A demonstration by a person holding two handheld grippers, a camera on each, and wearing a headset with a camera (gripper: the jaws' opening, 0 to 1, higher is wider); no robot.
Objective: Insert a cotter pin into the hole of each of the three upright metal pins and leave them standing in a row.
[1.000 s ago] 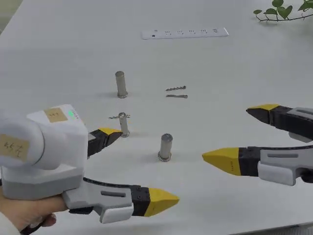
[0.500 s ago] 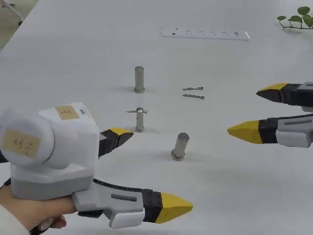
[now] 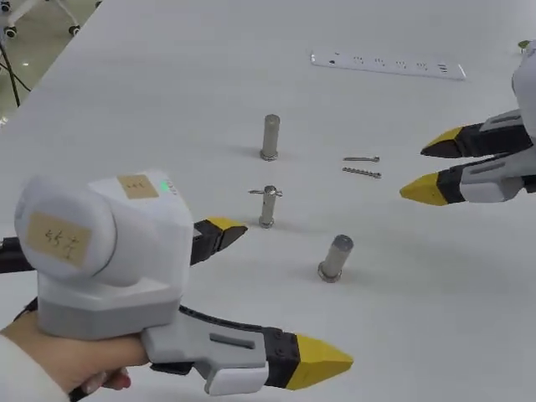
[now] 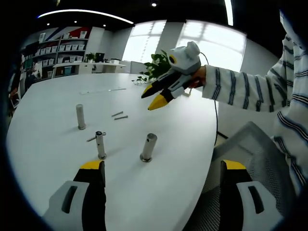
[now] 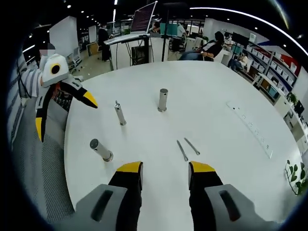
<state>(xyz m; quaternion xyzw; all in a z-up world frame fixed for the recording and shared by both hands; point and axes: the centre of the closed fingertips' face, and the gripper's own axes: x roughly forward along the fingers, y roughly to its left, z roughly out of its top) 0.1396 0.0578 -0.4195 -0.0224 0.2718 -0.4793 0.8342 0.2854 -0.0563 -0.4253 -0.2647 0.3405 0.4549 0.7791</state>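
Observation:
Three upright metal pins stand on the white table: a far pin [image 3: 270, 138], a middle pin [image 3: 267, 207] with a cotter pin through its top, and a near pin [image 3: 336, 258]. Two loose cotter pins [image 3: 361, 166] lie flat to the right of them. My right gripper [image 3: 421, 170] hovers just right of the loose cotter pins [image 5: 186, 147], open with a narrow gap and nothing in it. My left gripper [image 3: 285, 297] is open wide and empty at the lower left, with the middle pin [image 4: 100, 145] and near pin [image 4: 148, 147] just ahead of its jaws.
A white power strip [image 3: 389, 65] lies at the far side of the table. A striped sleeve [image 4: 250, 89] holds the right gripper [image 4: 156, 94]. The table edge and a mesh chair [image 4: 250, 154] are on the near side.
The right gripper has moved in toward the loose cotter pins and its jaws stand closer together. The head camera has shifted, sliding the scene rightward. The left gripper has stayed put.

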